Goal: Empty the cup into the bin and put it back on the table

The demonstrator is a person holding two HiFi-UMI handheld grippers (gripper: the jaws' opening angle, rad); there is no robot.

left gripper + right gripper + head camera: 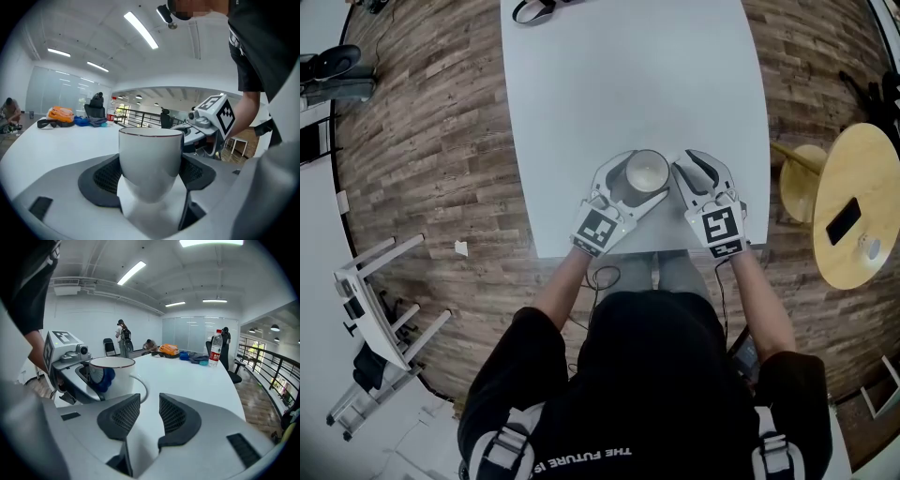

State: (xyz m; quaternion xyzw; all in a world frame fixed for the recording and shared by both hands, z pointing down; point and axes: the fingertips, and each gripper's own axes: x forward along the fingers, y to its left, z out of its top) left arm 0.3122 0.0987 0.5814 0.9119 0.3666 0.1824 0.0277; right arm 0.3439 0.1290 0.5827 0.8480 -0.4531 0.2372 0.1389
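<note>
One cup [647, 173], white with a dark rim line, stands upright on the white table [628, 84] close to the near edge, about midway along it. A blue mark on its side and a loop handle show in the right gripper view [112, 376].

Two grippers, both at the near edge:
- Left gripper [637, 180]: its jaws close on the cup from either side, and the dark ribbed pads [107, 176] press against the cup wall. The cup's base is on the table.
- Right gripper [700, 162]: just beside the cup on the handle side, not touching it. Its jaws stand a narrow gap apart with nothing between them, only bare table showing through [150, 404].

One black strap-like item [534, 9] lies at the table's far edge. One water bottle [215, 348] with a red label and an orange bag [168, 349] are at the far end, well apart from the cup.

One round wooden side table [858, 202] stands off the right edge on the plank floor [431, 141], carrying a dark phone [844, 220].
</note>
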